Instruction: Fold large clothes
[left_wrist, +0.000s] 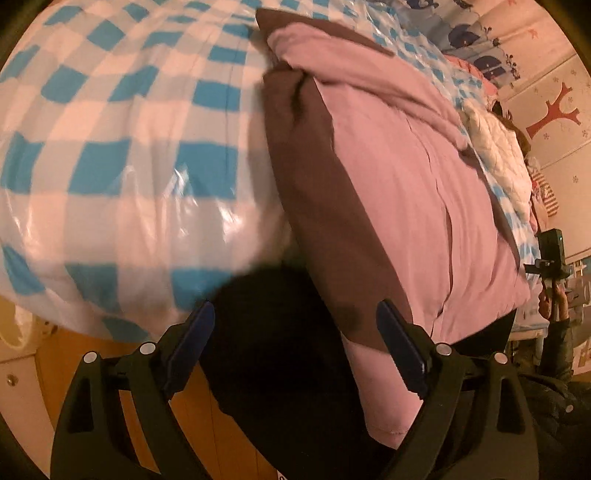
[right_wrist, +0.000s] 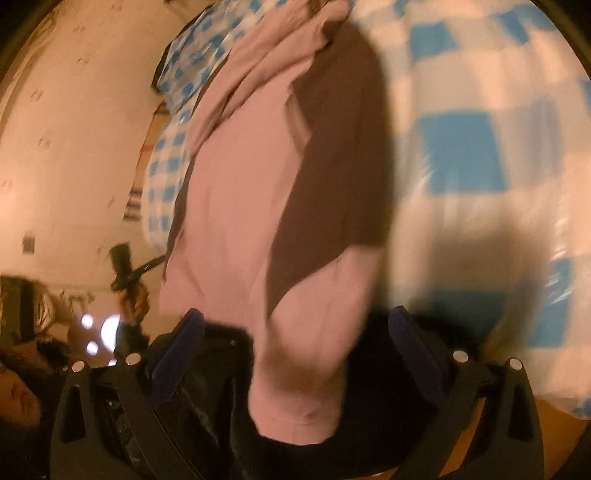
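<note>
Left claw (left_wrist: 295, 347): its two blue-padded fingers (left_wrist: 402, 350) stand wide apart, nothing pinched between them; a dark blurred mass fills the gap in front. Right claw (right_wrist: 295, 354): fingers (right_wrist: 177, 350) likewise spread apart; a pink fold of the garment hangs down between them, but whether it touches either pad cannot be told through the blur. Pink and brown garment (left_wrist: 406, 177): lies lengthwise on the bed, pink panel beside a broad brown panel, its near end drooping over the bed's edge toward both claws; bunched folds at the far end. Blue-and-white checked cover (left_wrist: 110, 147): glossy, spread over the bed beside and beneath the garment. Background: white quilted cloth (left_wrist: 495, 147) further along the bed; wall with red tree decal (left_wrist: 554, 110); a person's hand holding a dark device (right_wrist: 125, 269).
</note>
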